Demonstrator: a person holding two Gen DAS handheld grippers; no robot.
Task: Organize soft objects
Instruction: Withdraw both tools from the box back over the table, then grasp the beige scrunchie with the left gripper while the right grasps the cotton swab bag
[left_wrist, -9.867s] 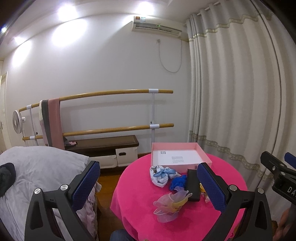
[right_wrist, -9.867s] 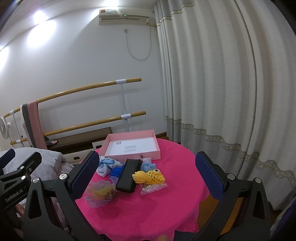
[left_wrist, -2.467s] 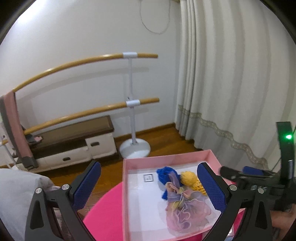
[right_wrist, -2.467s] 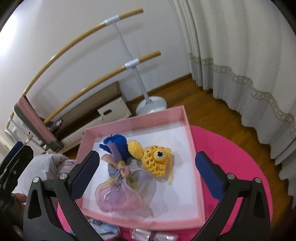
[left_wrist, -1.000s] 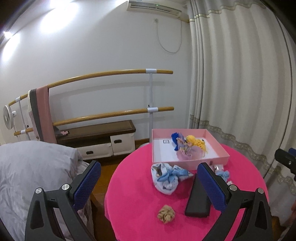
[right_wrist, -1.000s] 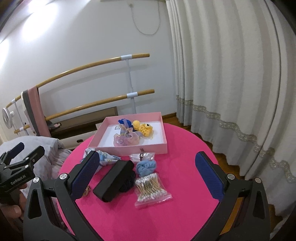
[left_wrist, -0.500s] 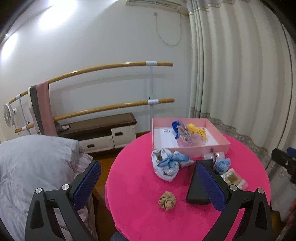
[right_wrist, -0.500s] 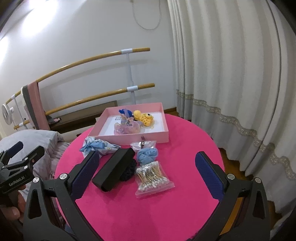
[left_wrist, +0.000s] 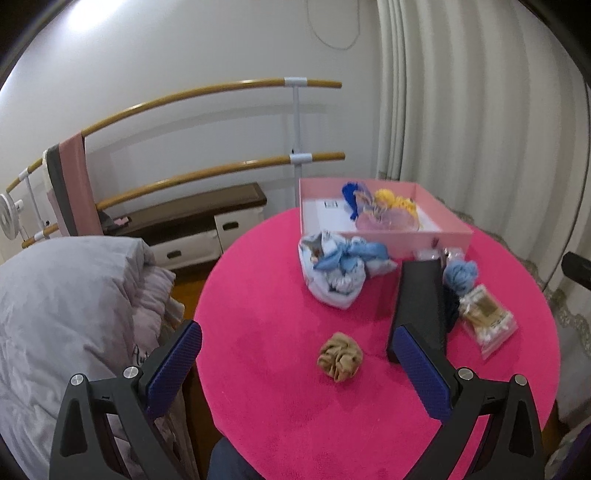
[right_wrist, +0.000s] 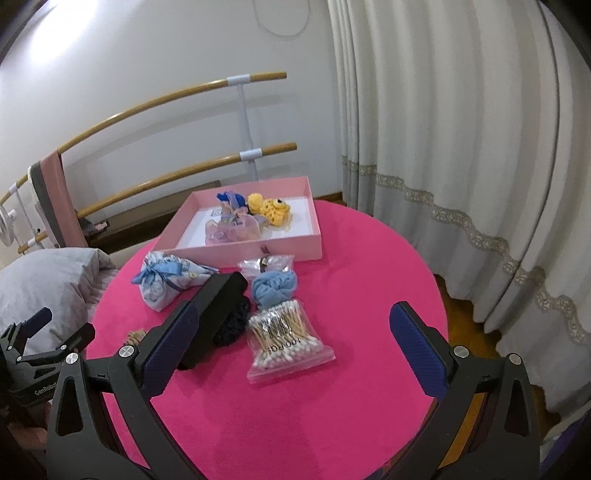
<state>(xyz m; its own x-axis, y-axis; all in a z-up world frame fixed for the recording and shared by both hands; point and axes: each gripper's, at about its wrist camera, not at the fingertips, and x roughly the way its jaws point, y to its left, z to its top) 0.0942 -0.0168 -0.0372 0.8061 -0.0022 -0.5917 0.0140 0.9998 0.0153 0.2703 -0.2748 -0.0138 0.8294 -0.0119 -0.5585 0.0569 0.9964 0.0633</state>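
Three soft things already lie in the pink box (right_wrist: 236, 254) at the far edge of the round table (right_wrist: 369, 295): a blue knitted piece (right_wrist: 224, 197), a pastel organza scrunchie (right_wrist: 232, 230) and a yellow crocheted fish (right_wrist: 269, 210). The job looks under half done. Soft items not yet boxed are the tan scrunchie (left_wrist: 340, 361) near the table's front edge, the pale blue fabric bundle (left_wrist: 340, 273) just before the box's near left corner, the light blue scrunchie (right_wrist: 274, 286) beside the black case (right_wrist: 214, 317), and a dark scrunchie (right_wrist: 231, 325) partly under that case. The bag of cotton swabs (right_wrist: 284, 339) and a small clear packet (right_wrist: 266, 264) touching the box front are probably not candidates (hardly soft). The left gripper (left_wrist: 295, 363) hangs with jaws spread and empty around the tan scrunchie, seemingly its next pick. The right gripper (right_wrist: 295, 332) is likewise spread, holding nothing.
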